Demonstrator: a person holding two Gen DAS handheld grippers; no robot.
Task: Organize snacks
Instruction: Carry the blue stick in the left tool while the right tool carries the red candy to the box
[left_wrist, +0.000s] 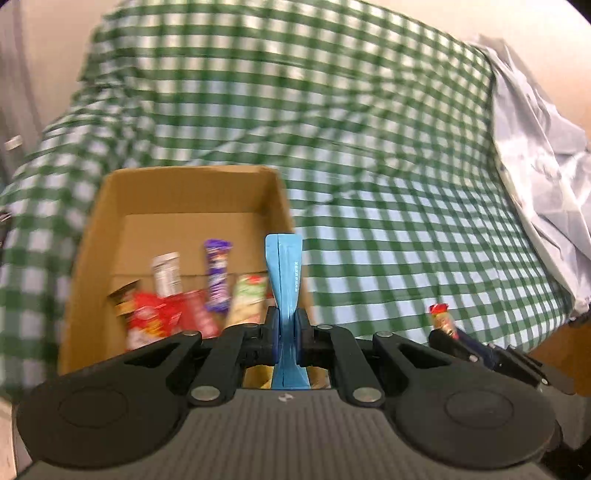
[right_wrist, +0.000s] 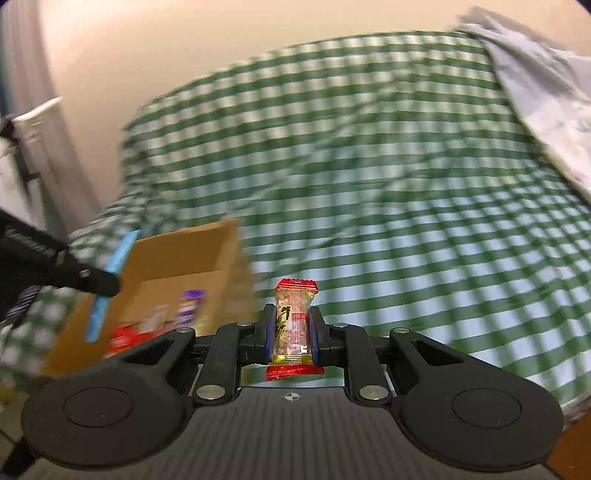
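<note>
Left tongs (left_wrist: 285, 325) gripping blue packet (left_wrist: 284, 273), cardboard box (left_wrist: 184, 192)

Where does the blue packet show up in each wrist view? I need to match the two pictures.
Left wrist: the blue packet stands upright at centre, clamped in the left gripper, by the box's right wall.
Right wrist: the same packet is at far left, tilted, held over the box's left side.
Shared landmark: the cardboard box on the green checked cloth.
</note>
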